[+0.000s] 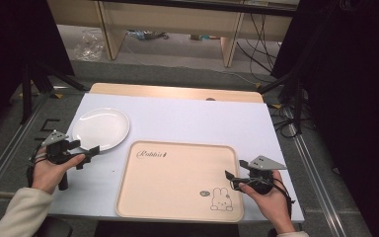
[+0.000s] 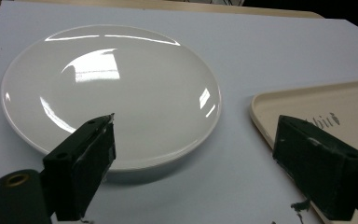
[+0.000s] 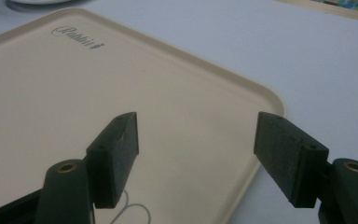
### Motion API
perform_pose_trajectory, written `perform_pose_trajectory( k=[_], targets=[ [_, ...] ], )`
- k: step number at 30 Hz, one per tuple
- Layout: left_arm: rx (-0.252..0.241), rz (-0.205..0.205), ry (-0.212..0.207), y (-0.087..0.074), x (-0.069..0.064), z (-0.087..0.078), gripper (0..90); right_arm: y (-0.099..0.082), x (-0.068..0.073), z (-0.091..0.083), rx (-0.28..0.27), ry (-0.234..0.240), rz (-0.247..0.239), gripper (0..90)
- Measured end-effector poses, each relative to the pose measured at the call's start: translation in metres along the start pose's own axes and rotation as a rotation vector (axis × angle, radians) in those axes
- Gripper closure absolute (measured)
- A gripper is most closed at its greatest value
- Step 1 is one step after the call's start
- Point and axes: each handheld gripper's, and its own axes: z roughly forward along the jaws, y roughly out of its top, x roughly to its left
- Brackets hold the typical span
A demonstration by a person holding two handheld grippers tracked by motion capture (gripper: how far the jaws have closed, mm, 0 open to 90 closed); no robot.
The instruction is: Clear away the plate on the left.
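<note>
White table covering (image 1: 187,118) lay under a glossy round white plate (image 1: 100,128) at far left, beside a beige rabbit-printed tray (image 1: 177,180). Left gripper (image 1: 90,152) and right gripper (image 1: 229,177) both hung spread, holding nothing.

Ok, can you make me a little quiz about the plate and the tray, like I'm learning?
1. True or false: the white plate sits on the tray.
2. Which gripper is nearest the plate: A) left gripper B) right gripper?
3. Fill in: the animal drawn on the tray is a ____.

Key: 1. False, it lies on the table beside the tray. 2. A. 3. Rabbit.
</note>
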Motion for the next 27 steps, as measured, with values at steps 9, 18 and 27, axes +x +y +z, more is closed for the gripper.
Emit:
perform_pose_trajectory(
  k=[9, 18, 27],
  targets=[
    [0.022, -0.022, 0.026, 0.0, 0.01, -0.001, 12.9, 0.0, 0.001, 0.0, 0.006, 0.0, 0.005, 31.6],
    [0.024, -0.051, 0.054, 0.001, 0.019, 0.0, 13.4, 0.0, 0.0, 0.001, 0.008, -0.001, 0.003, 31.6],
    [0.018, -0.111, 0.076, 0.003, 0.033, 0.001, 14.7, 0.0, 0.001, 0.0, 0.013, 0.0, 0.01, 31.6]
  ],
)
